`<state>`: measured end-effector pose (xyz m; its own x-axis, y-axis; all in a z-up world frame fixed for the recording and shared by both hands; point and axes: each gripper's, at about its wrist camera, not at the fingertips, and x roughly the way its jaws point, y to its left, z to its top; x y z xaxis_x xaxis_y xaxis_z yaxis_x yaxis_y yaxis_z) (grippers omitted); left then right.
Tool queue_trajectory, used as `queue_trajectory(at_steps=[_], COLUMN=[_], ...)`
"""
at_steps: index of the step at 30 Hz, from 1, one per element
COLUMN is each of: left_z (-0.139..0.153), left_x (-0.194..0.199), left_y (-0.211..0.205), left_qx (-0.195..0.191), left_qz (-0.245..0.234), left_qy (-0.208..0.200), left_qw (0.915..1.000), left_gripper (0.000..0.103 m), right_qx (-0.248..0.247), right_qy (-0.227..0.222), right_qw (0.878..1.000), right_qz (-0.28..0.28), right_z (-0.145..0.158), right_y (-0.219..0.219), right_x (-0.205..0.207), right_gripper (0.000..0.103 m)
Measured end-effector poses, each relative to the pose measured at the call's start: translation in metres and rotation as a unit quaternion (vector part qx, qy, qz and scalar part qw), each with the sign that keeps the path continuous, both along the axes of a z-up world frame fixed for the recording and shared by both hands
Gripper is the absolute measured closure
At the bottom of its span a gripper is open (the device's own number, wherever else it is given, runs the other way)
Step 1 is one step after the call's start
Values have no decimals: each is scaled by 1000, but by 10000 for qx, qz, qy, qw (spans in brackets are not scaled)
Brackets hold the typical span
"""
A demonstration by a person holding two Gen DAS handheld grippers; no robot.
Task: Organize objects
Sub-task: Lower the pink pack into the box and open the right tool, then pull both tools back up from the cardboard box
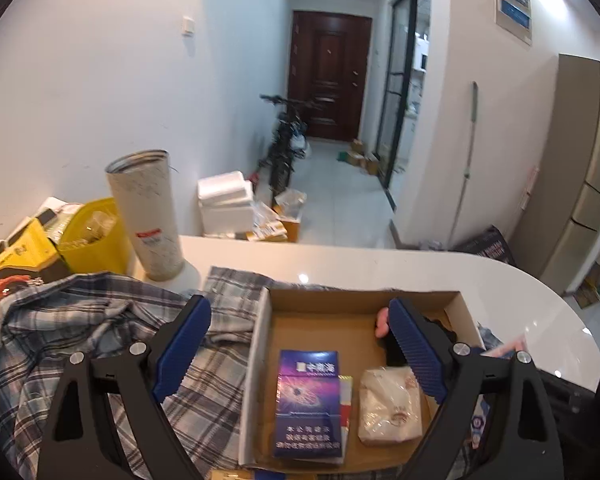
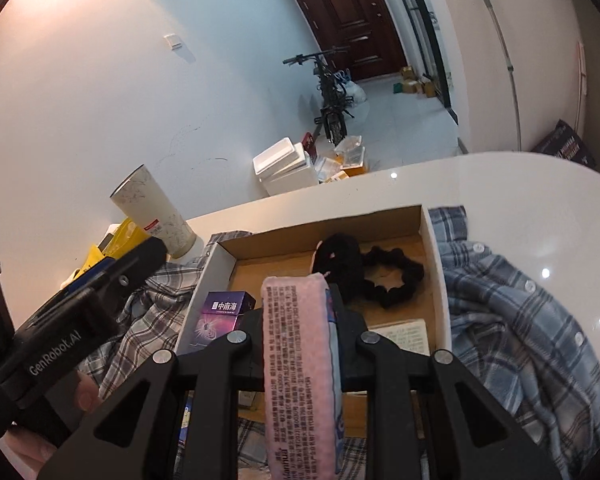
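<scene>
In the left wrist view, the left tool (image 1: 300,344) is seen spread wide with nothing between its blue ribbed pads (image 1: 184,344); it hangs above the shallow brown cardboard box (image 1: 260,332) at the lower centre of the frame. Inside the box, a purple cigarette pack (image 1: 310,404) lies at lower centre, with a cream plastic-wrapped tissue pack (image 1: 390,404) just beside it to the right. The box rests on a blue-grey plaid shirt (image 1: 80,340) spread over the white glossy table (image 1: 380,264). A tall white cylindrical tumbler (image 1: 148,216) stands on the table at the left of the frame, next to a yellow plastic bag (image 1: 92,232).

In the right wrist view, the right tool (image 2: 300,340) is clamped on a pink printed soft pack (image 2: 296,372), held upright at the lower centre over the near edge of the box. A black scrunchie (image 2: 396,276) lies in the box's far part, at centre right of the frame.
</scene>
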<state>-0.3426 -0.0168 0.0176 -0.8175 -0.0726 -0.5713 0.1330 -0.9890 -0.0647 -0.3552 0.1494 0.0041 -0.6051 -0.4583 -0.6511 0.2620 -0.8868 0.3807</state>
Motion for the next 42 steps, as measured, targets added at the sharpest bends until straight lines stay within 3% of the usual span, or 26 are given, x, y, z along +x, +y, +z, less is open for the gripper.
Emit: queue_trajectory(at_steps=[5, 14, 15, 16, 18, 26, 31, 39, 42], left_z=[2, 6, 7, 8, 12, 32, 52, 92, 103], left_x=[2, 6, 7, 8, 10, 23, 41, 79, 99], left_y=[7, 19, 19, 19, 17, 13, 18, 30, 28], left_qx=[-115, -365, -377, -404, -430, -364, -412, -490, -587], left_qz=[-166, -329, -316, -278, -227, -212, -316, -657, -626], left_qy=[39, 127, 150, 203, 301, 554, 826, 1222, 1416], left_qw=[9998, 9987, 9987, 9986, 9984, 9976, 9952, 9891, 9862], left_gripper=[11, 11, 11, 11, 11, 11, 11, 11, 0], right_qx=[378, 564, 589, 623, 627, 836, 1086, 1143, 1139], right_qy=[107, 126, 147, 182, 364, 930, 1405, 2139, 2321], right_qw=[9992, 9983, 9982, 9979, 9974, 9913, 9821, 9657, 9622], right_qz=[-4, 3, 26, 45, -41, -407, -634, -925, -849], right_z=[-8, -14, -13, -12, -8, 24, 52, 108, 125], right_y=[-10, -10, -10, -11, -9, 6, 10, 25, 27], right_x=[0, -5, -5, -4, -1, 12, 25, 59, 78], right_gripper=[83, 80, 73, 49, 24, 23, 11, 0, 0])
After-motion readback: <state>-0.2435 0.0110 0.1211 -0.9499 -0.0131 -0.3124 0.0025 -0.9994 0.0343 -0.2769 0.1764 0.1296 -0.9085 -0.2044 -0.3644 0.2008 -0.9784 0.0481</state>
